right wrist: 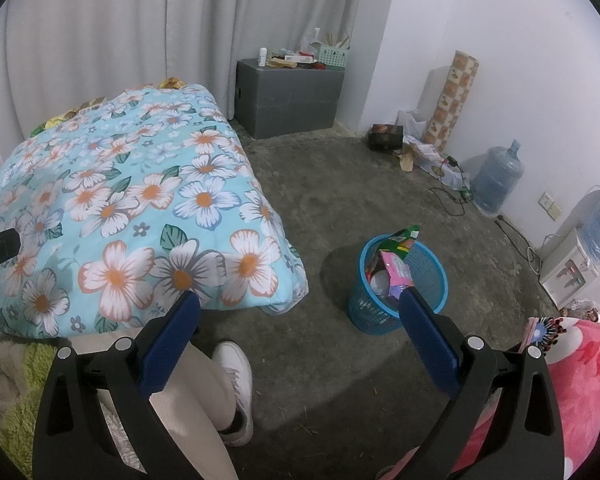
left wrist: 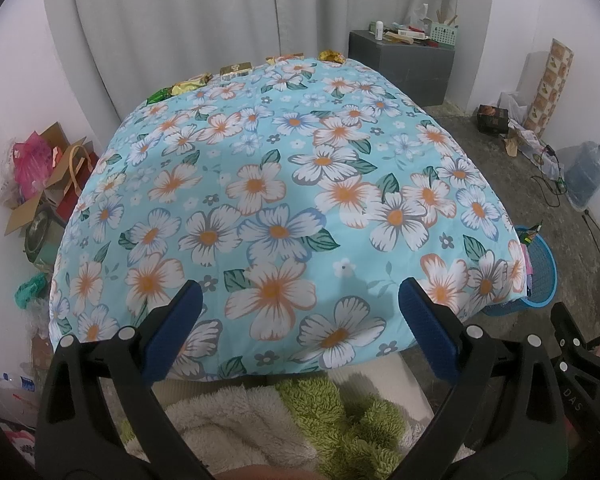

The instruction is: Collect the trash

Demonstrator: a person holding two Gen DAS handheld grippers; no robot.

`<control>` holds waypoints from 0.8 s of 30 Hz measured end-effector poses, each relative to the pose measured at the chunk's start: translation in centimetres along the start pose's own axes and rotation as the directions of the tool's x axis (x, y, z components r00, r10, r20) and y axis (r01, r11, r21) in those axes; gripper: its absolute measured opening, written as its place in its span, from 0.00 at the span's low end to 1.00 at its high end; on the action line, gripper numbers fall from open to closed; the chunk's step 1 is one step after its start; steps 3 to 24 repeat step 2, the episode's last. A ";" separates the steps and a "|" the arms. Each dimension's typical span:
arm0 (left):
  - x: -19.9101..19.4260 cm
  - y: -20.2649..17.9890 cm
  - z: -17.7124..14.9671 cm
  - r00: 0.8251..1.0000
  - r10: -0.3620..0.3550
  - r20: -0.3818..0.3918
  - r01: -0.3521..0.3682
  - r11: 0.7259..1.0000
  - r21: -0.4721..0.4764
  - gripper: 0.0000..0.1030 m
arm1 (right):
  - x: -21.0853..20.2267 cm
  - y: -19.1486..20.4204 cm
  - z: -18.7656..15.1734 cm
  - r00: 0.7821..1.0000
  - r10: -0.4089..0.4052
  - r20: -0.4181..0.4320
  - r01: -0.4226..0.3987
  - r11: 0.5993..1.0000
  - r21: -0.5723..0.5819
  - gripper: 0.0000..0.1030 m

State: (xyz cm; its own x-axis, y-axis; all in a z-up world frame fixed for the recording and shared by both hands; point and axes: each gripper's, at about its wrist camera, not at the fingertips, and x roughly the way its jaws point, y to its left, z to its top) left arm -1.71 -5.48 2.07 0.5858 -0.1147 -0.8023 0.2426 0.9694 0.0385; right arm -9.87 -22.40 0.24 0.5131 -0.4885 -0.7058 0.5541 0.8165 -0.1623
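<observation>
Several snack wrappers and small boxes lie along the far edge of the flowered blue quilt (left wrist: 284, 184): a green wrapper (left wrist: 159, 95), a yellow wrapper (left wrist: 191, 83), a small box (left wrist: 236, 69) and a gold wrapper (left wrist: 331, 56). My left gripper (left wrist: 300, 320) is open and empty over the quilt's near edge. My right gripper (right wrist: 300, 328) is open and empty above the floor, left of the blue trash basket (right wrist: 396, 300), which holds several wrappers (right wrist: 396, 264). The basket also shows in the left wrist view (left wrist: 540, 280), at the quilt's right side.
A grey cabinet (right wrist: 288, 100) with clutter stands at the back wall. A water jug (right wrist: 496, 180), cables and boxes line the right wall. Cardboard and bags (left wrist: 48, 184) pile up on the left. The person's white shoe (right wrist: 236, 384) is on the floor near me.
</observation>
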 end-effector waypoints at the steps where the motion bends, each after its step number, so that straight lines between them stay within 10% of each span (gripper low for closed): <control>1: 0.0 0.1 -0.1 1.000 0.000 -0.001 0.000 1.000 -0.001 0.91 | 0.0 0.0 0.0 1.000 0.001 0.000 -0.001 1.000 0.001 0.94; 24: 0.0 0.2 -0.2 1.000 0.000 -0.002 0.000 1.000 -0.001 0.91 | 0.0 0.0 0.0 1.000 0.001 0.000 -0.001 1.000 0.002 0.94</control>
